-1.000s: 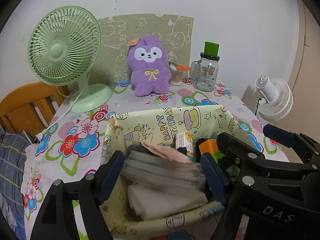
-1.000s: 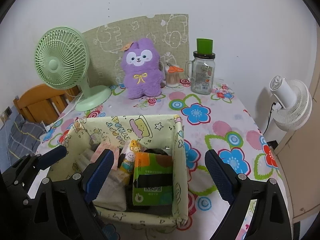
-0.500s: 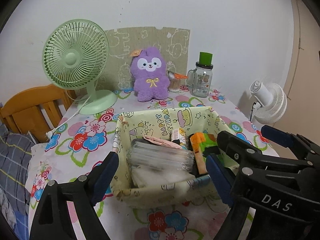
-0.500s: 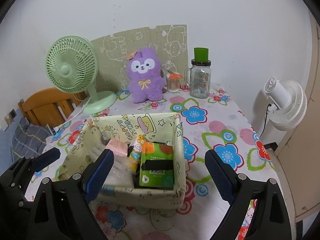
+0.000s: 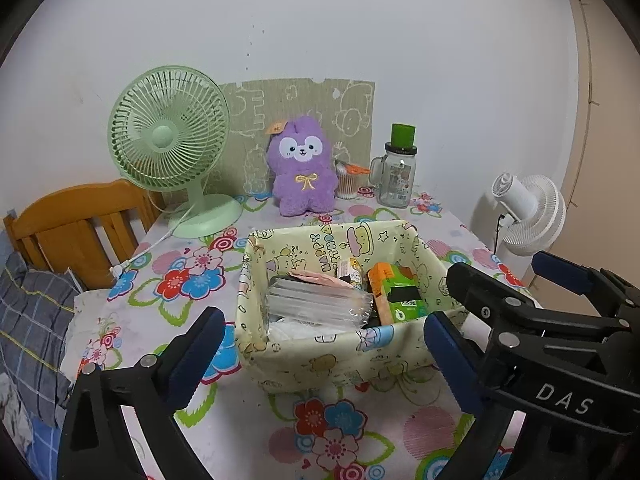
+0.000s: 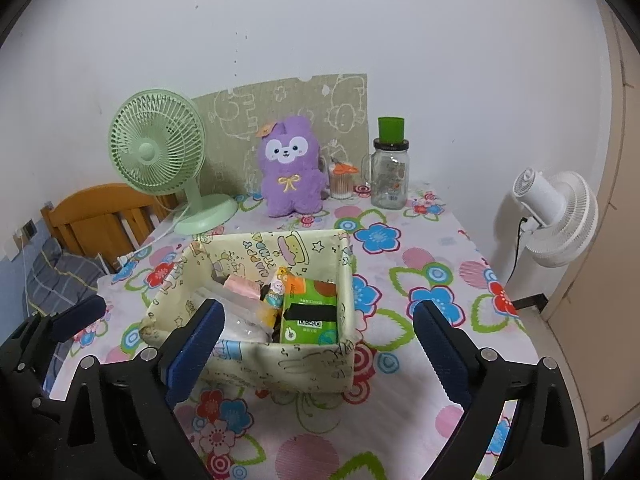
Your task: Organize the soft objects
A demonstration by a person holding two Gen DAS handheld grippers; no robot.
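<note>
I held both grippers above the near side of the table, short of the fabric bin point(image 5: 340, 344). The left gripper point(image 5: 320, 350) had its jaws spread wide and gripped nothing; the right gripper point(image 6: 316, 336) was likewise spread and empty. The soft-sided, cartoon-printed bin sat mid-table on the flowered tablecloth point(image 5: 340, 428), its cloth walls slightly slumped. Inside I saw a stack of clear-wrapped packs point(image 5: 316, 300) on its left, a pink folded item point(image 6: 242, 286) toward the back, and a green tissue pack point(image 6: 310, 312) against its right wall. Bare cloth lay open in front of the bin and to its right, up to the table's right edge. Behind the bin, well apart, stood a fuzzy purple plush point(image 5: 305, 172), a ribbed green fan point(image 5: 170, 136) and a glass jar point(image 5: 396, 178).
</note>
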